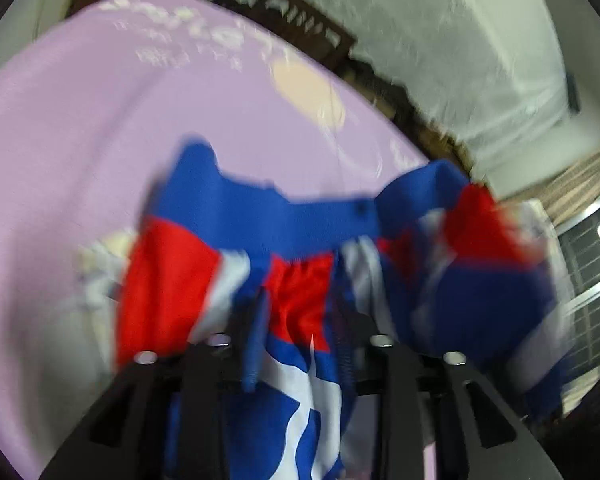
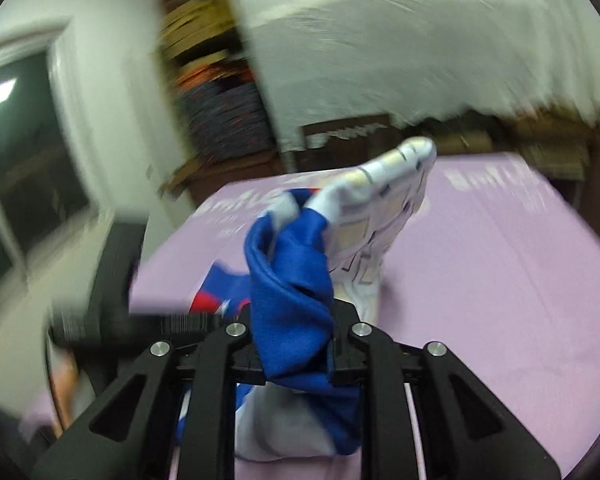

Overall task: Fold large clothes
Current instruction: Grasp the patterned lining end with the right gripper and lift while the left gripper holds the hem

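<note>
We hold the garment [image 1: 260, 216] up over the lilac bench [image 1: 60, 140] w/ both grippers. Right gripper [image 2: 296, 344] is clamped on a blue fold. Left gripper [image 1: 300, 320] has red/blue cloth btwn its jaws; can't tell if it pinches.

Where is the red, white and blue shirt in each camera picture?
Left wrist view: the shirt spreads across the lower middle, its cloth between the left gripper fingers.
Right wrist view: the shirt is a bunched blue fold in the centre, clamped in the right gripper.
Shared landmark: the lilac sheet under it.
</note>
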### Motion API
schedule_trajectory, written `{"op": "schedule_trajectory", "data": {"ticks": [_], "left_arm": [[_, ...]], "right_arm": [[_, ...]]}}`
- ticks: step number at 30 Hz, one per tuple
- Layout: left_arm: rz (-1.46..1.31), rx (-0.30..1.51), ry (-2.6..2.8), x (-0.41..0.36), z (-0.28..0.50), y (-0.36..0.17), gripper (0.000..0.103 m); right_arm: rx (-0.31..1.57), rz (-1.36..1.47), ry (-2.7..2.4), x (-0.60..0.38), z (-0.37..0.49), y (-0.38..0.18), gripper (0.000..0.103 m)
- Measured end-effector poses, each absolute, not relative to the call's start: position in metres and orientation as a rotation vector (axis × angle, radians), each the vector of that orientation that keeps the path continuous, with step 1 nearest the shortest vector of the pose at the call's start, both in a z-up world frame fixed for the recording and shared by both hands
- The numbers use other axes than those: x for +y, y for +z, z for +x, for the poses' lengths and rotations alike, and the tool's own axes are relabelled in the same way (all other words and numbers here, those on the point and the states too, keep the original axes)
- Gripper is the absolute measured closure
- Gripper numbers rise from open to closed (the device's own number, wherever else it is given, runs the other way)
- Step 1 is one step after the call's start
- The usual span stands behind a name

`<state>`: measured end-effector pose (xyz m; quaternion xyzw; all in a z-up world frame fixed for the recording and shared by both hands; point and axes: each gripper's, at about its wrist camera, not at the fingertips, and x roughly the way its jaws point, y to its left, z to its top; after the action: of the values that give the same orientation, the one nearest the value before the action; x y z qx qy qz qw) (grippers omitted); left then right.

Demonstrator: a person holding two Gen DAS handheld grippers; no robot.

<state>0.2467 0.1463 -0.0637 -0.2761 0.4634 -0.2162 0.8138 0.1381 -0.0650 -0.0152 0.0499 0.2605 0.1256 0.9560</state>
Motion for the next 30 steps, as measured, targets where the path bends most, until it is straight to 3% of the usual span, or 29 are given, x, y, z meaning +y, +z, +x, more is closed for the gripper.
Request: {"op": "schedule_trajectory", "data": {"ticks": [4,6,10,11,13,14,15,19,20,22,24,25,26,30], "left_arm": [[-0.632,0.868,-0.64,0.153,0.229,-0.026,0.032],[-0.621,0.848,-0.688,0.142,0.228,-0.017,0.01],[-0.516,0.926,-0.691,0.1,0.244,-0.024,0.008],[-0.51,0.941,-0.687,0.095,0.249,-0.027,0.009],[-0.491,0.953,-0.681,0.086,0.258,-0.035,0.028],[-0.475,0.961,-0.68,0.083,0.262,-0.037,0.065],[-0.468,0.978,-0.693,0.079,0.264,-0.042,0.088],[-0.474,0.979,-0.689,0.083,0.263,-0.047,0.089],[-0.468,0.967,-0.684,0.084,0.262,-0.043,0.089],[-0.454,0.946,-0.679,0.086,0.258,-0.033,0.089],[-0.423,0.926,-0.663,0.088,0.253,-0.024,0.089],[-0.401,0.905,-0.648,0.093,0.248,-0.016,0.089],[-0.39,0.887,-0.641,0.095,0.245,-0.01,0.089],[-0.336,0.813,-0.573,0.128,0.222,0.014,0.089]], "right_arm": [[0.55,-0.002,0.304,-0.036,0.132,-0.034,0.086],[0.558,-0.02,0.308,-0.034,0.13,-0.04,0.086],[0.563,-0.007,0.315,-0.041,0.132,-0.044,0.086],[0.565,-0.012,0.318,-0.043,0.131,-0.045,0.086],[0.57,-0.033,0.32,-0.04,0.13,-0.045,0.086],[0.573,-0.049,0.322,-0.039,0.129,-0.046,0.086],[0.575,-0.06,0.323,-0.039,0.128,-0.046,0.086],[0.578,-0.05,0.317,-0.05,0.123,-0.046,0.074],[0.577,-0.032,0.305,-0.057,0.122,-0.047,0.057],[0.571,-0.014,0.272,-0.068,0.122,-0.046,0.042],[0.591,-0.009,0.273,-0.07,0.125,-0.047,0.052],[0.594,-0.004,0.28,-0.069,0.127,-0.045,0.076],[0.577,-0.003,0.293,-0.067,0.125,-0.036,0.085],[0.491,-0.13,0.344,-0.038,0.111,-0.004,0.09]]}}
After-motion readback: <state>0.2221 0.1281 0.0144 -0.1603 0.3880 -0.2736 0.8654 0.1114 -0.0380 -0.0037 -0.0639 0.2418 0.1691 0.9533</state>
